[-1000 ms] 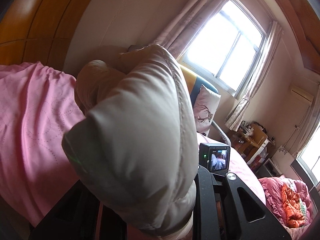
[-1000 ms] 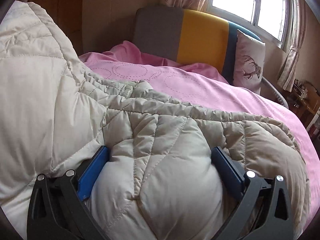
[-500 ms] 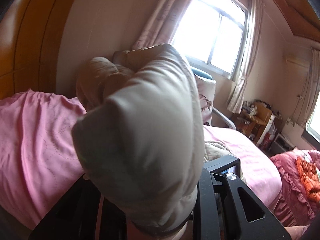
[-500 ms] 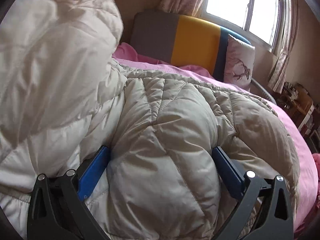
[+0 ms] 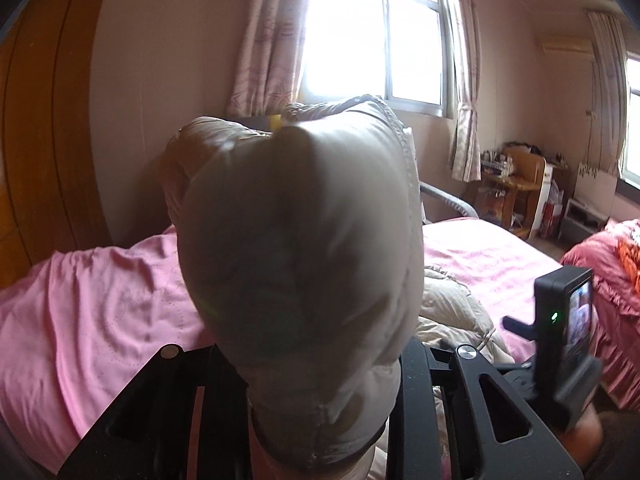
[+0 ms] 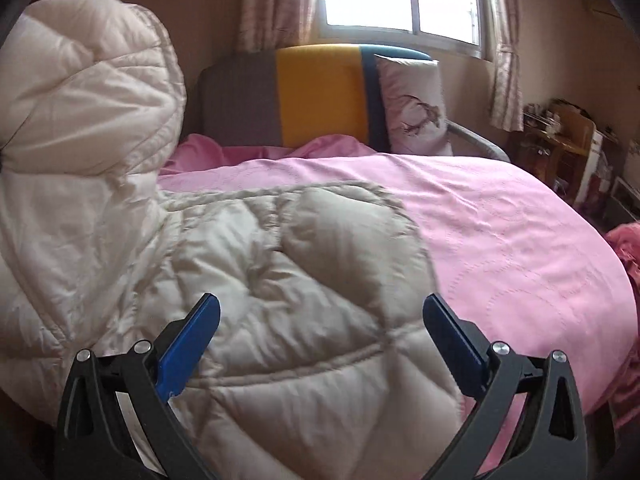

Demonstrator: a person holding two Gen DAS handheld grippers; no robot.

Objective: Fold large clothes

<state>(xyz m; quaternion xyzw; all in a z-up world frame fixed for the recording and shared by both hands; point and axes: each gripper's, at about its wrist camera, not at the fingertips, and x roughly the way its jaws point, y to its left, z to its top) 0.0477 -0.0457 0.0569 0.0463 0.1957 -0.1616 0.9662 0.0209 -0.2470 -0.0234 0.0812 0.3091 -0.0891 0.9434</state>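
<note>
A beige quilted down jacket (image 6: pixel 280 280) lies on a pink bedspread (image 6: pixel 500 232). My left gripper (image 5: pixel 320 412) is shut on a thick fold of the jacket (image 5: pixel 304 240) and holds it up; the fabric fills the middle of the left wrist view and hides the fingertips. That raised part shows at the upper left of the right wrist view (image 6: pixel 88 92). My right gripper (image 6: pixel 320 320) is open, its blue pads (image 6: pixel 192 340) spread wide just above the jacket's lower part, holding nothing.
A grey, yellow and blue headboard (image 6: pixel 320 96) and a deer-print pillow (image 6: pixel 416 108) stand at the bed's far end under a bright window (image 5: pixel 372 40). A wooden wardrobe (image 5: pixel 40 140) is left. Cluttered shelves (image 5: pixel 516 188) and a red quilt (image 5: pixel 608 264) are right.
My right gripper let go of the jacket and drew back; its pads now stand clear of the fabric. My left gripper swung right with the raised fold.
</note>
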